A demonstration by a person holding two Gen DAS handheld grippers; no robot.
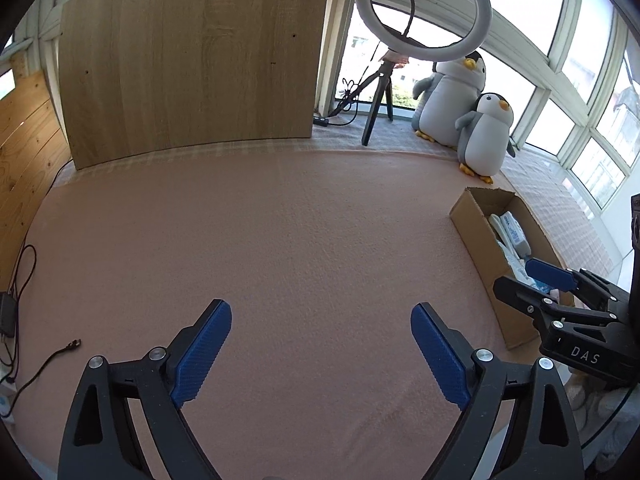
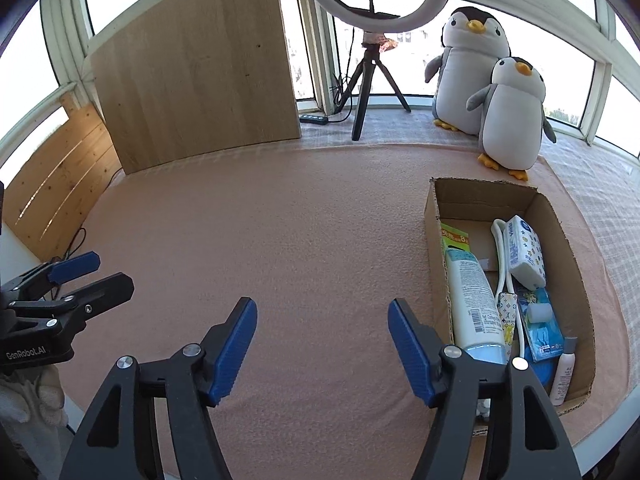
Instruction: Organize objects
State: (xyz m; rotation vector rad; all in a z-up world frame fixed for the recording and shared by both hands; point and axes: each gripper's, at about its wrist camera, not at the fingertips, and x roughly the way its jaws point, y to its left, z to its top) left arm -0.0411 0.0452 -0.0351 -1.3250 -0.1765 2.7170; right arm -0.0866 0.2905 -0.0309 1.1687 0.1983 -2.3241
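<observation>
A cardboard box (image 2: 434, 216) lies on the pink cloth at the right; it also shows in the left wrist view (image 1: 476, 240). Inside it lie a white lotion tube (image 2: 474, 304), a tissue pack (image 2: 524, 250), a green packet (image 2: 454, 238), a white cable (image 2: 502, 256), a blue packet (image 2: 540, 320) and a small white bottle (image 2: 562, 376). My left gripper (image 1: 320, 352) is open and empty above the bare cloth. My right gripper (image 2: 322, 346) is open and empty just left of the box.
A wooden board (image 1: 188, 60) stands at the back. A ring light on a tripod (image 2: 370, 64) and two plush penguins (image 2: 500, 92) stand behind the box. Cables (image 1: 48, 360) lie at the left edge. A pink cloth (image 1: 280, 240) covers the table.
</observation>
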